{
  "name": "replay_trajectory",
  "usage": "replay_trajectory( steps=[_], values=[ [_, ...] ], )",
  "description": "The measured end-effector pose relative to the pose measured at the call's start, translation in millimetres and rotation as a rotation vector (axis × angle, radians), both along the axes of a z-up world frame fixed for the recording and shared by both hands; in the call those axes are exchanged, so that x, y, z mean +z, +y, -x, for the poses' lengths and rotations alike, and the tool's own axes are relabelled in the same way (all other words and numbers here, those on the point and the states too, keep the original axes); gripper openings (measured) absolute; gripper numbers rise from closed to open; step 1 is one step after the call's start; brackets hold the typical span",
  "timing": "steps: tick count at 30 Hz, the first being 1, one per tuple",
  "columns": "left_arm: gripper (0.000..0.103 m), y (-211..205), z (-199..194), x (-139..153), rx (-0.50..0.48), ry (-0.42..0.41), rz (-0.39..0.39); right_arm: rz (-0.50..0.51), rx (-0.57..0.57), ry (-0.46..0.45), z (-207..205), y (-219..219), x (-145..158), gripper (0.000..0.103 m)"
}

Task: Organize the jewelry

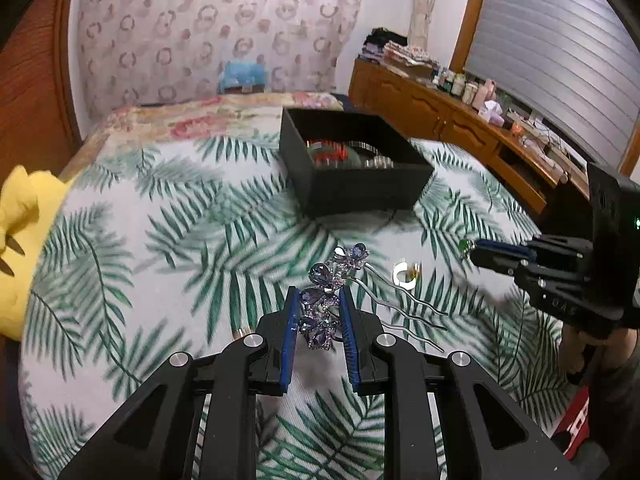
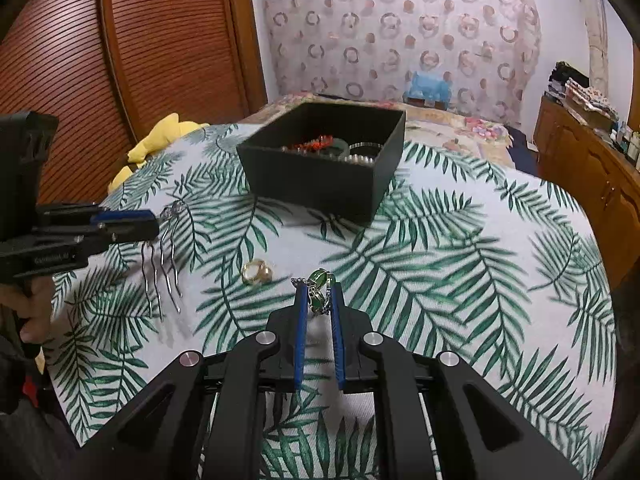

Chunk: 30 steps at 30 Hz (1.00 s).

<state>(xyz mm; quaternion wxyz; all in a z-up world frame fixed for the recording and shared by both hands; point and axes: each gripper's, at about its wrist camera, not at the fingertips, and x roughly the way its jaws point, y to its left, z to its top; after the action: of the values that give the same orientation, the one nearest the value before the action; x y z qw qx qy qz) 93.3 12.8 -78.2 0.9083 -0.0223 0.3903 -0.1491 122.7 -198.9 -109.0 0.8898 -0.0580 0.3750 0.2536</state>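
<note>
Left gripper (image 1: 318,320) clamps the purple hair comb (image 1: 328,292) by its rigid jewelled head, the best hold; the thin prongs look bendable. Right gripper (image 2: 319,300) pinches the light, limp green bracelet (image 2: 320,292). Both are short of the black box (image 2: 320,176); gold rings (image 2: 257,272) lie between them.

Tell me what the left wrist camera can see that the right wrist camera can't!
Only the left wrist view shows the purple flowers of the hair comb, pinched in the left hand-held gripper, plus the window blind.

Only the right wrist view shows the green bracelet up close, pinched in the right hand-held gripper, plus the brown slatted door.

Both show the black box with jewelry inside, the gold rings on the leafy cloth, the comb's prongs, and the yellow toy.
</note>
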Motion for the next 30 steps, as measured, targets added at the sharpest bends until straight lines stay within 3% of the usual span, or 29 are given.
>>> replay_trajectory(
  steps=[11,20,30],
  values=[
    [0.019,-11.2,-35.4,42.2,-0.019,-0.093,-0.012,-0.027,0.021,-0.114,-47.5,9.2,60.4,0.013],
    [0.019,-22.4,-74.9,49.7,-0.026,-0.108,-0.032,-0.039,0.042,-0.101,-103.6,21.3,58.0,0.014],
    [0.019,-29.0,-116.6,50.0,-0.023,-0.104,-0.047,-0.068,0.054,-0.098,-112.4,6.2,57.8,0.015]
  ],
)
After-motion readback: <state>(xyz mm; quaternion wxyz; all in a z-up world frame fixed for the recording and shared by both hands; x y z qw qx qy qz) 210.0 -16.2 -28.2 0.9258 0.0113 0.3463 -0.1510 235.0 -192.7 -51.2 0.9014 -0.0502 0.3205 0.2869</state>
